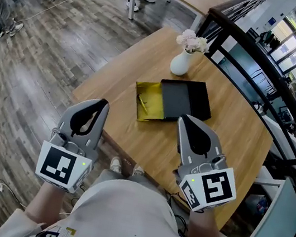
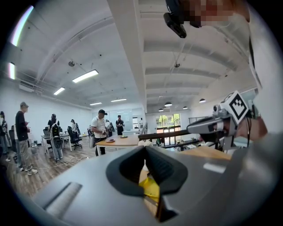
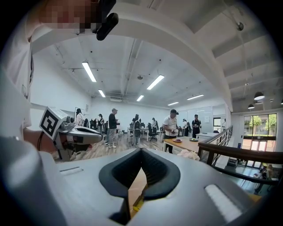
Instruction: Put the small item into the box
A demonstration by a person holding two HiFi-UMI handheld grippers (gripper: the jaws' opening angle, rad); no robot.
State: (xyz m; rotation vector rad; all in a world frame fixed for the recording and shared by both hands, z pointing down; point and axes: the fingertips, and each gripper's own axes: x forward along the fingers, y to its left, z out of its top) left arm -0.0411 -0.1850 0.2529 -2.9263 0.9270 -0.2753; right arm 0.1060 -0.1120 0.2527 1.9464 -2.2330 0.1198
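One open black box, yellow-lined (image 1: 157,97), holding one thin yellow stick (image 1: 142,104); one white vase (image 1: 180,63). Left gripper (image 1: 101,103), right gripper (image 1: 183,119): jaws closed, empty. Ceiling strip lamps (image 2: 85,76): gripper views only.

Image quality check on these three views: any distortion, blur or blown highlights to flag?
Head view: sharp, even daylight, only faint shadows by the box and vase, mild wide-angle bend. Left gripper view: heavy fisheye, black vignette, left gripper soft up close, ceiling strip clipped. Right gripper view: same fisheye and vignette, right gripper soft, ceiling lights clipped.
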